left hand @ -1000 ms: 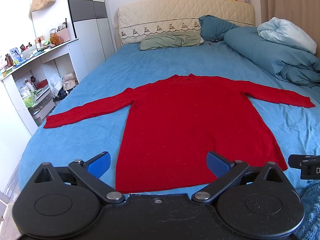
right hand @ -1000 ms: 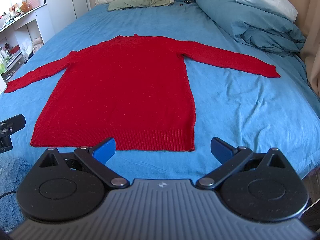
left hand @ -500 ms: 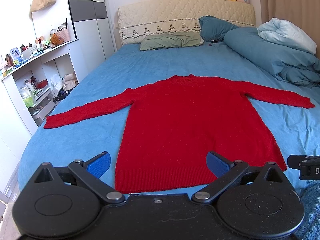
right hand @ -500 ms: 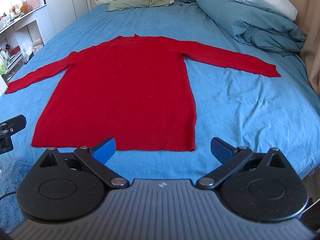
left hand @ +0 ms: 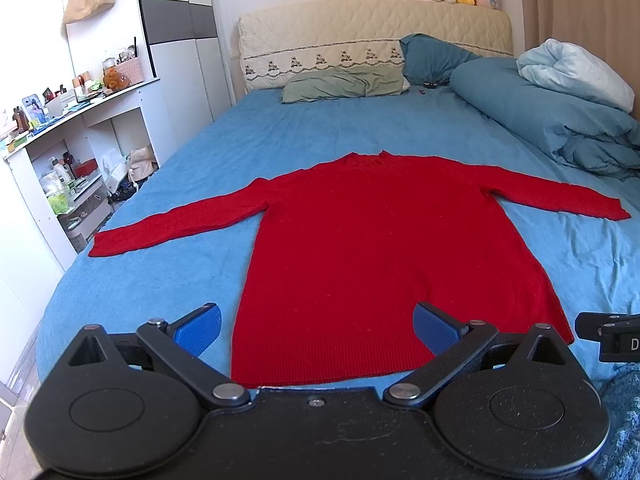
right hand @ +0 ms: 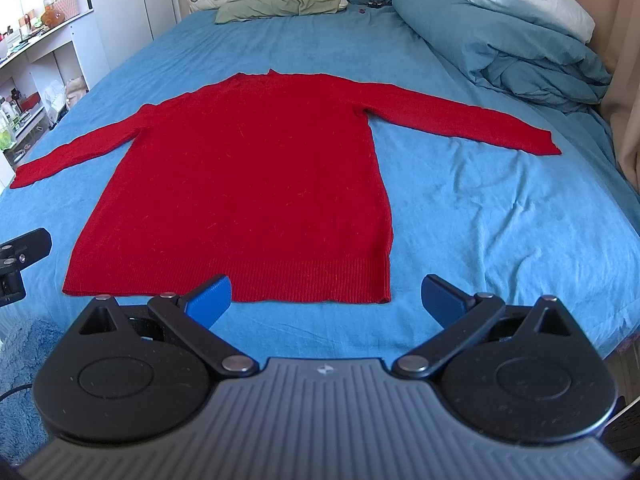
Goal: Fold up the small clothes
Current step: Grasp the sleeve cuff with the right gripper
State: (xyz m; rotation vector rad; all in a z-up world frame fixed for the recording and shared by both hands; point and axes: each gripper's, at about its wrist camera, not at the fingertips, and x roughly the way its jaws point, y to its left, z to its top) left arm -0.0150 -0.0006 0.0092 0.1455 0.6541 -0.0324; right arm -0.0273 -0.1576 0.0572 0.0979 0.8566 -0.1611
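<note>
Where the left gripper (left hand: pixel 316 326) overlaps it, the red knitted long-sleeved sweater (left hand: pixel 384 256) loses part of its hem; it lies flat on the blue bed sheet (right hand: pixel 480 208) just ahead of the spread, empty fingers of both grippers. Since a second ago, the right gripper (right hand: pixel 326 298) has barely shifted.

We see one garment, a red knit sweater (left hand: pixel 384 248), lying flat and unfolded on the bed (left hand: pixel 320 132). Its neck points toward the headboard and its ribbed hem (right hand: pixel 304 280) lies nearest us, running straight across close to the foot of the bed. Both long sleeves are spread wide to either side, angling slightly down toward the hem: the left sleeve (left hand: pixel 172 228) reaches close to the bed's left edge, the right sleeve (right hand: pixel 460 124) stretches toward the right side. The body looks smooth, with no folds.
</note>
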